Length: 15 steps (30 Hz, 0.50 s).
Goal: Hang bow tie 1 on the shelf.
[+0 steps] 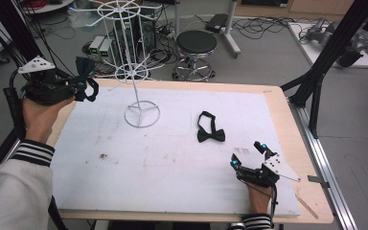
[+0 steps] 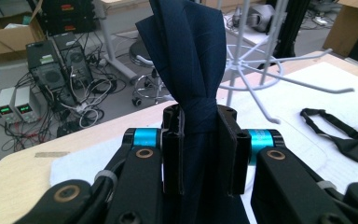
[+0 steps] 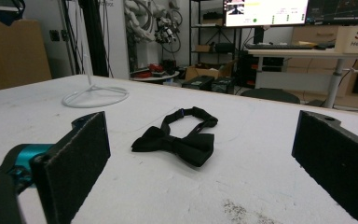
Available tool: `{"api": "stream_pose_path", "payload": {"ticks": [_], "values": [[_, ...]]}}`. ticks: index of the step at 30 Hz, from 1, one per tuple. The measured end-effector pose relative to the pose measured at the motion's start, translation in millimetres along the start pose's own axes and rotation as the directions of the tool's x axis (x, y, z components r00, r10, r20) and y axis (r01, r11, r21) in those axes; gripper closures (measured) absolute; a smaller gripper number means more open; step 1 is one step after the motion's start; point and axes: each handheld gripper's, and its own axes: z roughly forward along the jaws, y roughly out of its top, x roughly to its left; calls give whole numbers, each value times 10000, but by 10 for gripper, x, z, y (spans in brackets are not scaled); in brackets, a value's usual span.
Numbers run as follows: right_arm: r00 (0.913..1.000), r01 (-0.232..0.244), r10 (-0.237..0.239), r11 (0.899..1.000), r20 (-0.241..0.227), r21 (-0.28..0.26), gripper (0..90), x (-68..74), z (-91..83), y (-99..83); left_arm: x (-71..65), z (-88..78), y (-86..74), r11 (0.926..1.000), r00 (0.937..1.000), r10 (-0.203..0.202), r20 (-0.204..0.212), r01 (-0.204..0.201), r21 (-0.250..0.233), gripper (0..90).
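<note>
- The left gripper (image 1: 79, 85) is held up in the air, above the far left corner of the tabletop (image 1: 273, 103).
- Its fingers (image 2: 172, 154) are squeezed shut on a dark blue bow tie (image 2: 189, 60). They pinch it at the knot in the middle, so the wings fan out above and the strap hangs loose in a loop.
- Holding it by the middle looks like a good way to keep the strap free, so it can slip over a hook.
- The white wire rack (image 1: 135, 67) stands near the far edge of the tabletop, just beside the blue tie. Its thin arms stick out like wheel spokes, so I think the tie is meant to hang there.
- The tie may not be touching the rack yet, but it is hard to tell from up high.
- A black bow tie (image 1: 210, 129) lies flat near the middle of the tabletop, a bit toward the right edge, with its strap curled behind it.
- The right gripper (image 1: 249, 155) rests low at the near right corner of the tabletop. Its fingers (image 3: 77, 154) are spread wide with nothing in them.
- It points right at the black tie, so it seems to be waiting for its turn to pick that one up.
</note>
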Motion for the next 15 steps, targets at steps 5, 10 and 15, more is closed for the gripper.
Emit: {"api": "stream_pose_path", "payload": {"ticks": [5,10,15], "values": [[10000,-37,37,10000,7,5,33,2,-1,0,60,31,33,10000,9999,11,-128,-10,69,736],[10000,-5,5,10000,1,-14,33,1,-2,-1,126,72,76,9999,9997,-36,-244,39,152,736],[10000,-2,2,10000,2,-14,33,1,-2,-1,158,141,138,9997,9995,-224,-204,225,77,736]]}}
